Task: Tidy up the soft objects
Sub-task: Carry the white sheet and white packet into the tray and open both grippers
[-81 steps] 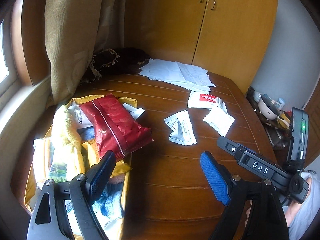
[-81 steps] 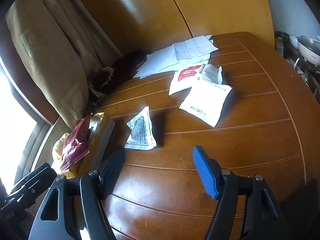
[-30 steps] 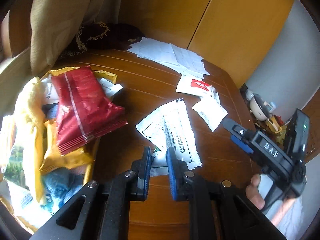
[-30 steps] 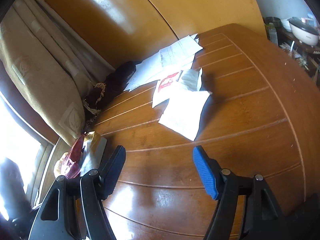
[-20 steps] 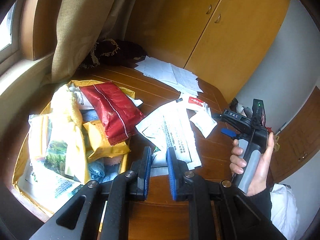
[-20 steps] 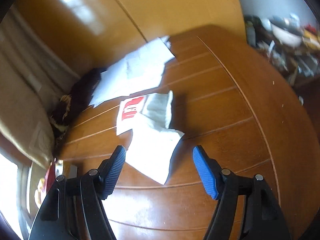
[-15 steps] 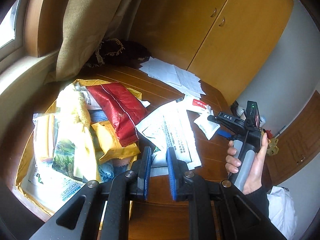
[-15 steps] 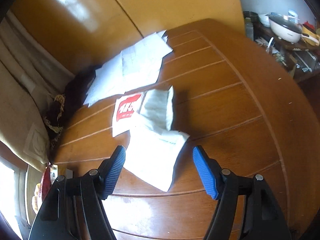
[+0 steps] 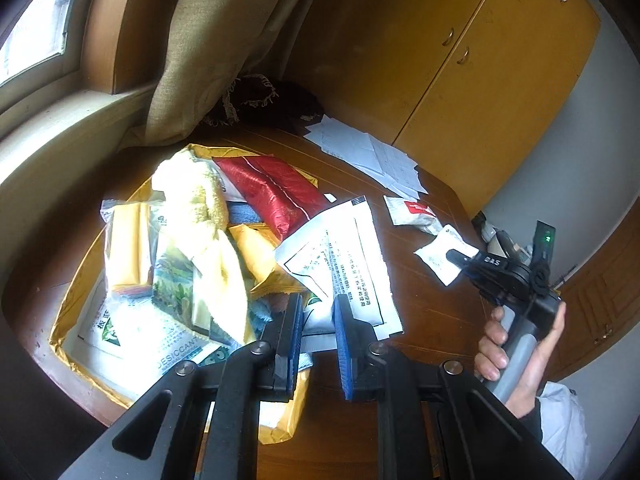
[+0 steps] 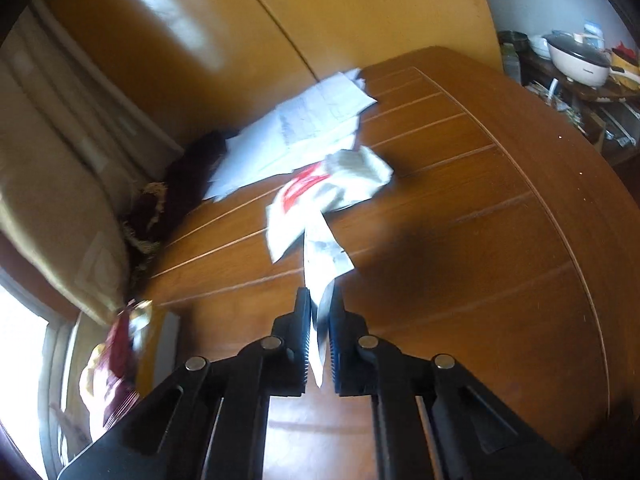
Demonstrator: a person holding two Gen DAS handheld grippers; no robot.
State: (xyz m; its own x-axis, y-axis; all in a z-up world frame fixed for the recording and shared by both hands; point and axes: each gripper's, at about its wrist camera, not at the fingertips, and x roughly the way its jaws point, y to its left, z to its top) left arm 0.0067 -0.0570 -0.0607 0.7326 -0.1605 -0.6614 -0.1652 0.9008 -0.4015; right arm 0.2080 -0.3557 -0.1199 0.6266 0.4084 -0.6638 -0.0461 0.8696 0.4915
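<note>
In the left wrist view my left gripper (image 9: 316, 312) is shut on a large white printed packet (image 9: 340, 264), held over the right edge of an open yellow bag (image 9: 80, 280). The bag holds a red foil pouch (image 9: 276, 192), a pale yellow cloth (image 9: 200, 216) and desiccant packets (image 9: 140, 340). My right gripper (image 10: 320, 300) has its jaws closing tight on a small white packet (image 10: 324, 260), pinched between the pads just above the table. From the left wrist view, that same right gripper (image 9: 456, 258) is held by a hand at the right.
A red-and-white sachet (image 10: 304, 188) and a crumpled white packet (image 10: 360, 172) lie on the wooden table (image 10: 480, 240). Loose papers (image 10: 312, 120) and a dark fringed cloth (image 9: 260, 100) sit by the cupboard (image 9: 480, 80). A curtain (image 9: 208, 40) hangs at the left.
My right gripper went from wide open to shut on the small white packet. My left gripper, still gripping the printed packet, has drawn back, so more of the yellow bag shows.
</note>
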